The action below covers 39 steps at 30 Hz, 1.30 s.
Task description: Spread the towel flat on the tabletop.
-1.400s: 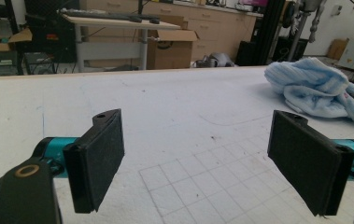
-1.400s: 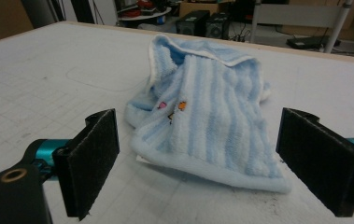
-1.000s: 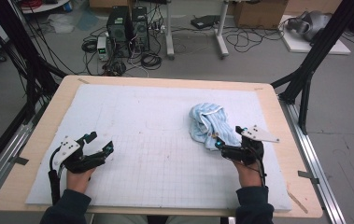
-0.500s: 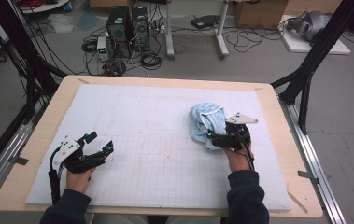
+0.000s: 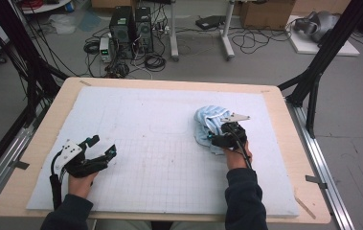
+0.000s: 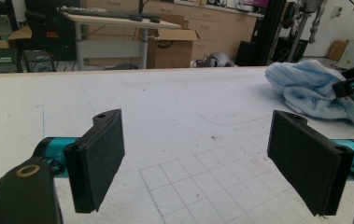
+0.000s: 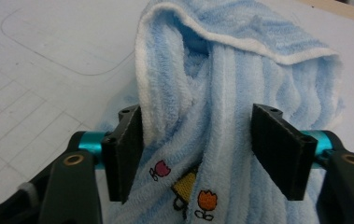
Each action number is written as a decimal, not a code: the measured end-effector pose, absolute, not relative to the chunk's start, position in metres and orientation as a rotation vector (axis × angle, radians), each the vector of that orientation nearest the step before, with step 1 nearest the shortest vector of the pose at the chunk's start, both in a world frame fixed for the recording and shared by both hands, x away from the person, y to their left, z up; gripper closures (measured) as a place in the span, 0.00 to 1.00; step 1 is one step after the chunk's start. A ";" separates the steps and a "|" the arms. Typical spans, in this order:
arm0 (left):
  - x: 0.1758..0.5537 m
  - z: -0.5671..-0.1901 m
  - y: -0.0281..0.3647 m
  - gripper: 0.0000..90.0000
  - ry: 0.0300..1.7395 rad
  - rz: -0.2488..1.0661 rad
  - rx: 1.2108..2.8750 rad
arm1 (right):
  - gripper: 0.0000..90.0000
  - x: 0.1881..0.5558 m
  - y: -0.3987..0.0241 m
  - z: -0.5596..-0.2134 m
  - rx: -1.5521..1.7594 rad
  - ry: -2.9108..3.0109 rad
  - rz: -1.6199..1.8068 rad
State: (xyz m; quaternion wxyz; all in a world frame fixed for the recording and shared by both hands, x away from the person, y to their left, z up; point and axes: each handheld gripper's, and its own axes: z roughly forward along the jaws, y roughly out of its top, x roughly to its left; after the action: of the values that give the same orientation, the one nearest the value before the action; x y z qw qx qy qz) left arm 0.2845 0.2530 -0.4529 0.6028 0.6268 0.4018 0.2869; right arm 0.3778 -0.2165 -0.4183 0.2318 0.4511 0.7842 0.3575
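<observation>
The right claw (image 7: 198, 154) has just been closing astride a fold of the crumpled pale-blue striped terry towel (image 7: 240, 70), pads not yet pressing; the left claw (image 6: 207, 163) waits agape, empty, over the white worktop (image 6: 188, 107).

The left claw (image 6: 198, 158) gapes wide above the white worktop (image 6: 174, 107); a crumpled blue towel (image 6: 310, 88) lies far right.

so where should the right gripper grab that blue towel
Grip the raised fold of the blue towel, coming in from its near edge as the right gripper does. That ridge stands up between the jaws, which have just been closing around it; the left pad touches, the right does not yet.
</observation>
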 end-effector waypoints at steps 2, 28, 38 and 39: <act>0.285 -0.453 0.253 0.21 0.931 0.664 1.451 | 0.50 0.378 -0.217 -0.419 1.244 2.153 0.962; 0.285 -0.453 0.253 0.21 0.938 0.661 1.445 | 0.86 0.341 -0.150 -0.409 0.924 2.363 1.259; 0.285 -0.453 0.253 0.22 0.939 0.661 1.453 | 0.86 0.329 -0.121 -0.411 0.872 2.403 1.391; 0.285 -0.453 0.253 0.22 0.939 0.660 1.454 | 0.85 0.329 -0.122 -0.412 0.876 2.400 1.391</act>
State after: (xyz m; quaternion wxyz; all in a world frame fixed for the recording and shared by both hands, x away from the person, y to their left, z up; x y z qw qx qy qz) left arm 0.2853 0.2532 -0.4526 0.6009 0.6273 0.4052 0.2849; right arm 0.3295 -0.1215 -0.4115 0.1160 0.2991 0.8196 0.4748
